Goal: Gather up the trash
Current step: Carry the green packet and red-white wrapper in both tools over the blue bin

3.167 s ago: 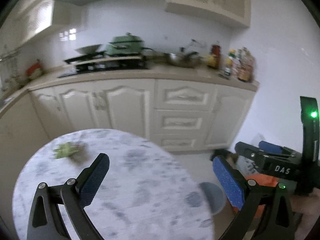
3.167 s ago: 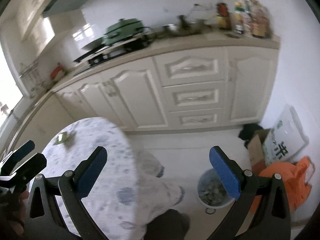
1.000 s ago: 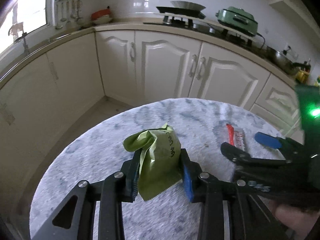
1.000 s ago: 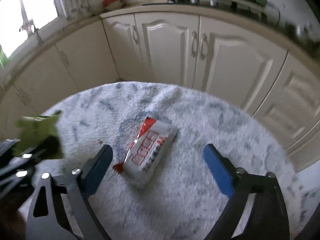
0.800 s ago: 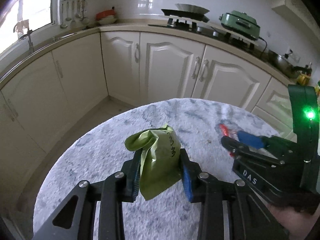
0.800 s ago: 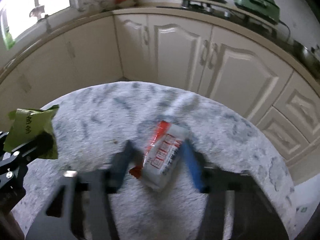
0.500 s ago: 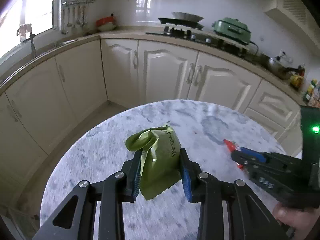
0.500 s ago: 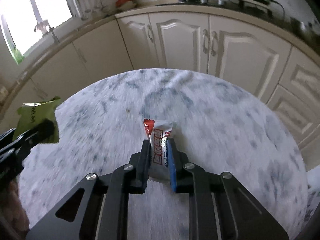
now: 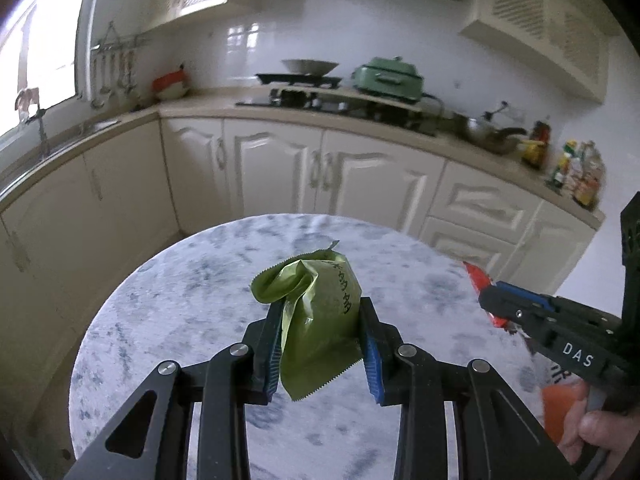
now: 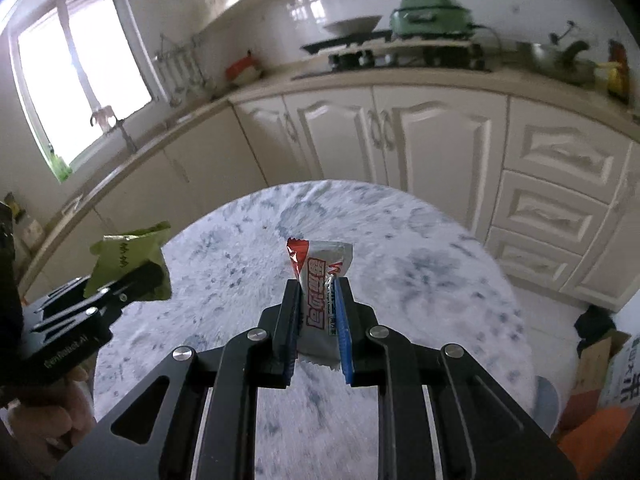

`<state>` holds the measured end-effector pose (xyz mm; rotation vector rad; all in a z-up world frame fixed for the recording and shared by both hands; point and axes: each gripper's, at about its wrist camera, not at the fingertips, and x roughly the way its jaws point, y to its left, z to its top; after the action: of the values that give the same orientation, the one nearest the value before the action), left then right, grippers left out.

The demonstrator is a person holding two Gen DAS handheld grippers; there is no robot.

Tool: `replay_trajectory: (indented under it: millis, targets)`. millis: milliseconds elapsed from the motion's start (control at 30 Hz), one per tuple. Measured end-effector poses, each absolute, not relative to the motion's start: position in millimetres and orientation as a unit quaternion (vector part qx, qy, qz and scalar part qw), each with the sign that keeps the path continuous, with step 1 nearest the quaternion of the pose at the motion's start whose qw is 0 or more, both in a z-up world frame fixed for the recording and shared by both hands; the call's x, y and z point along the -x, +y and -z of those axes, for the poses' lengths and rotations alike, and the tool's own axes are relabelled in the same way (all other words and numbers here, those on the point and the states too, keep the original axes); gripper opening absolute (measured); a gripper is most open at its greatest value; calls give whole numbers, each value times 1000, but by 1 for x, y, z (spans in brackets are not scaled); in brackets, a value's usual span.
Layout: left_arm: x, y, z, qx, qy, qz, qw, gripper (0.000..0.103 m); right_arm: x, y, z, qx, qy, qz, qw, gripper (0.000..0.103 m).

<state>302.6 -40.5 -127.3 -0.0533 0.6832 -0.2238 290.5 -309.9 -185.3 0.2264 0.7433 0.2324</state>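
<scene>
- Kitchen all round us: cream cabinets (image 9: 276,168) wrap the corner, a green cooker (image 9: 388,78) sits on the counter, and below our hands lies the round marble table (image 9: 192,304).
- We have the left gripper (image 9: 320,344) clamped on the green wrapper (image 9: 316,320), pads pressing its crumpled middle so the serrated end hangs free underneath.
- Over on the other side, the right gripper (image 10: 318,320) is pinched tight on the red and white wrapper (image 10: 320,280), its red top poking up above the pads.
- Both pieces are up off the table, one per hand; we judge that is so both can go to the bin in a single trip.
- We grip each wrapper around its middle, likely because flimsy foil slips if caught by a corner.
- From the left camera the other tool shows at the right edge, with only the wrapper's red tip sticking out past its jaws.
- A grey curved rim (image 10: 546,396) peeks out past the table's lower right edge in the right view; it may be the trash bin, but too little shows for us to be sure.
- Beside it, a cardboard box (image 10: 600,356) and something orange are cut off by the lens edge.
- Motion blur smears the counter, so the bottles (image 9: 580,176) at its far end cannot be read.
- No other litter shows on the tabletop, though the grippers hide its near part.
</scene>
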Motion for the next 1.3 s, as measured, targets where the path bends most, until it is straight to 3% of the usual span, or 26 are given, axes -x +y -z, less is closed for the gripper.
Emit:
replay_trajectory:
  millis: [400,800,1300]
  targets:
    - [-244,-108,92,-6,296,173,939,30,-218,-380,154,-149,311,-79,935,17]
    - [-234,-230,92,-61,291,292,909,30,-152,-484,138,-173,278,33,944,17]
    - [-290,-396,153,-134,382,392,826,30,-126,-620,219,-235,335,161,898,17]
